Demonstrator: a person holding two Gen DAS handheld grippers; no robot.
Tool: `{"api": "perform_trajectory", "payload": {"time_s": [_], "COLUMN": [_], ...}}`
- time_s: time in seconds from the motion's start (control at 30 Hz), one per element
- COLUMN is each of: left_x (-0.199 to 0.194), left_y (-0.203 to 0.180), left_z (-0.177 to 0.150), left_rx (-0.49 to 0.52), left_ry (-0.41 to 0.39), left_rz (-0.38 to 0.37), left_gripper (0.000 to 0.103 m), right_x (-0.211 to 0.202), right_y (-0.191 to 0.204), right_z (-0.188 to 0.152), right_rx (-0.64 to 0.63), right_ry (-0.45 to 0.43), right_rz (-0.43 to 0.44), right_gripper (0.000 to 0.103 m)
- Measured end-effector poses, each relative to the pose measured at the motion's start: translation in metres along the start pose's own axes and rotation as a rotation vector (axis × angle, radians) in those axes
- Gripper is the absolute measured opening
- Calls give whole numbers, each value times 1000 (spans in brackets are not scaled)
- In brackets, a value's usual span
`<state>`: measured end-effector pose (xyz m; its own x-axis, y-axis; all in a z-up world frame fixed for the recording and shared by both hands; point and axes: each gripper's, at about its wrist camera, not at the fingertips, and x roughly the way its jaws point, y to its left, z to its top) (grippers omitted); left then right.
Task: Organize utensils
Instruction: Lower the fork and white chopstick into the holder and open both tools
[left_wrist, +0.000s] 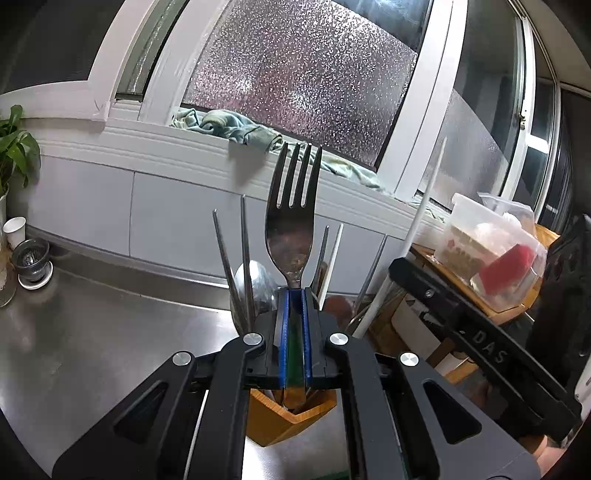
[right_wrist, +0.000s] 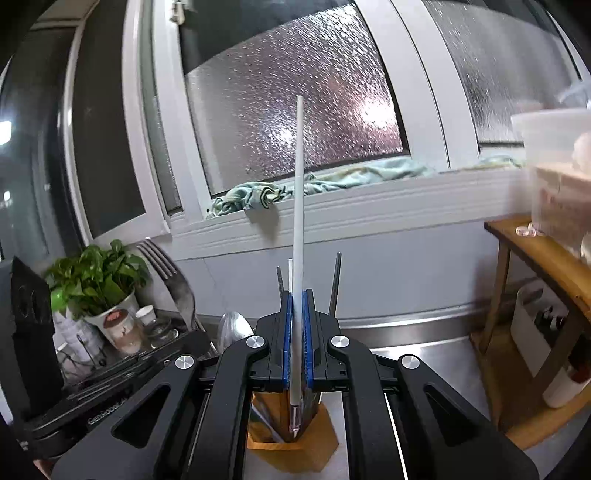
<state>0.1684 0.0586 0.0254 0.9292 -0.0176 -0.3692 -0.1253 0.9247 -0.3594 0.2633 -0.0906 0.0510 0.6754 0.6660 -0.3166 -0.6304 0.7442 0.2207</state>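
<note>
Pinching fork (left_wrist: 293, 218) at neck: left gripper (left_wrist: 295, 295), blue pads pressed onto handle, tines up toward 12 o'clock. Handle end hangs above wooden holder (left_wrist: 291, 417) at 6 o'clock. Right gripper (right_wrist: 297, 295) pinches white chopstick (right_wrist: 298, 184), upright, lower tip just over holder opening. Holder carries spoon (left_wrist: 255, 280) and metal chopsticks (left_wrist: 246, 258). Writing readable: "DAS" on right gripper body at 4 o'clock in left view; "GenRobot" on left gripper body at 8 o'clock in right view.
</note>
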Motion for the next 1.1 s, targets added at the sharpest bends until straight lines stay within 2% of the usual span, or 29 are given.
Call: {"api": "perform_trajectory", "payload": {"time_s": [0.2, 0.33, 0.57, 0.77, 0.87, 1.0, 1.1], "left_x": [6, 7, 16, 26, 25, 25, 21], "left_y": [9, 9, 12, 18, 20, 23, 23], "left_z": [-3, -4, -17, -35, -40, -40, -38], "left_rx": [-15, 1, 20, 23, 22, 12, 11], "left_ry": [16, 22, 68, 113, 109, 124, 124], "left_rz": [8, 10, -3, -38, -45, -55, -56], "left_gripper": [5, 5, 5, 5, 6, 6, 10], "right_x": [-4, 4, 19, 16, 11, 16, 19], "right_y": [11, 22, 16, 11, 10, 9, 8], "right_z": [6, -5, -31, -34, -35, -44, -52], "right_rx": [-65, -143, -123, -112, -107, -112, -99], "right_ry": [-23, 5, 100, 98, 113, 184, 220], "right_rz": [54, 42, 56, 53, 73, 63, 54], "right_gripper": [6, 6, 6, 7, 7, 9, 9]}}
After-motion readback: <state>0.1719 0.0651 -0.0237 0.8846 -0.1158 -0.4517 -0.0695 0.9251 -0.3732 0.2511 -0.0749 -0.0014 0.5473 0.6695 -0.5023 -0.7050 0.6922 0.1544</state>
